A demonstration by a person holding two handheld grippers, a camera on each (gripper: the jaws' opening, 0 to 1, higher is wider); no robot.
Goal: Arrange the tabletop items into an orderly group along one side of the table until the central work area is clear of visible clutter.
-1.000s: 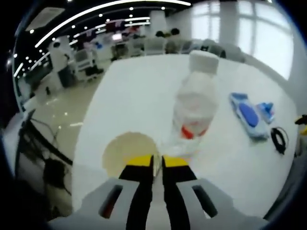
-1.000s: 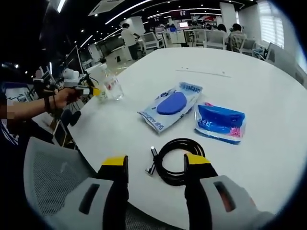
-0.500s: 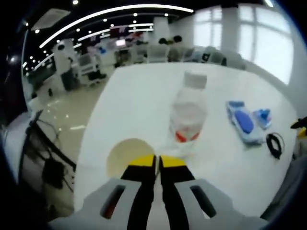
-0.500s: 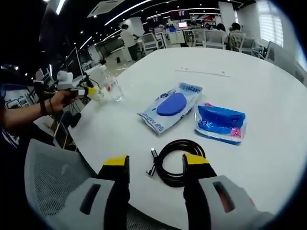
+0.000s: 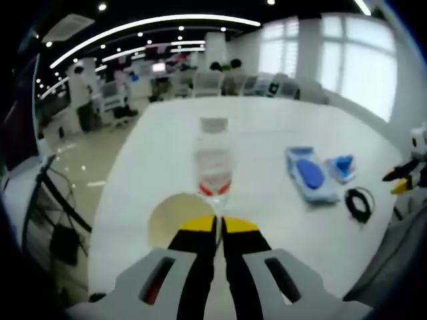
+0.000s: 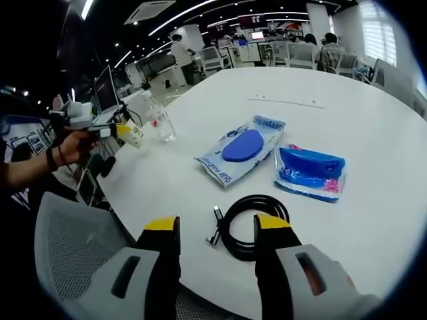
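Note:
My left gripper is shut on the rim of a pale round disc, held just off the near edge of the white round table. A clear water bottle with a red label stands upright straight ahead of it. From the right gripper view, the left gripper hangs left of the bottle. My right gripper stands open, its jaws on either side of a coiled black cable. Two blue packets lie beyond the cable.
A grey mesh chair stands below the table edge near the right gripper. A thin strip lies farther out on the table. A hand holds the left gripper. Desks, chairs and people fill the office behind.
The left gripper has drawn back from the bottle with the disc still in it, so the bottle now looks smaller and farther. The right gripper has barely moved.

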